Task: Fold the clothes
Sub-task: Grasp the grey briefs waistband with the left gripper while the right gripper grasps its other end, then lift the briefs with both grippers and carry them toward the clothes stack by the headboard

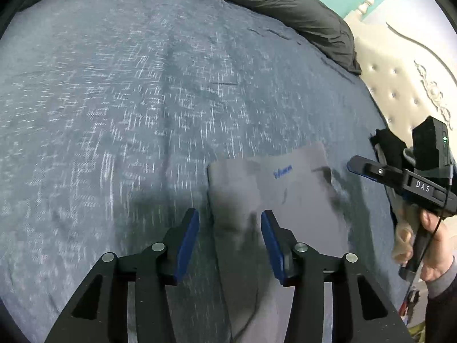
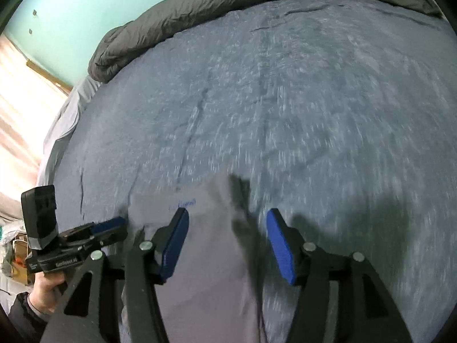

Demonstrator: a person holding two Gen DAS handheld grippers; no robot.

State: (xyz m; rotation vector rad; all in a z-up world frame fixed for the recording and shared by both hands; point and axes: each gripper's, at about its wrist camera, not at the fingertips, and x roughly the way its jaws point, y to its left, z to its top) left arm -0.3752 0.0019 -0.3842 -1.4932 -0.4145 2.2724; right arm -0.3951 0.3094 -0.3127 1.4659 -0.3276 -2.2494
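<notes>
A grey garment [image 1: 285, 200] with small blue lettering lies flat on the blue-grey bedspread [image 1: 128, 100]. It also shows in the right wrist view [image 2: 205, 243]. My left gripper [image 1: 230, 231] is open and empty, hovering over the garment's near left part. My right gripper [image 2: 227, 237] is open and empty over the garment's right edge. The right gripper appears from the side in the left wrist view [image 1: 357, 167], beside the garment's right edge. The left gripper shows in the right wrist view [image 2: 114, 224] at the garment's left edge.
A dark grey duvet [image 1: 285, 3] is bunched along the far edge of the bed; it also shows in the right wrist view [image 2: 200, 14]. A cream tufted headboard [image 1: 400, 85] stands to the right. A dark cloth [image 1: 391, 148] lies near the right edge.
</notes>
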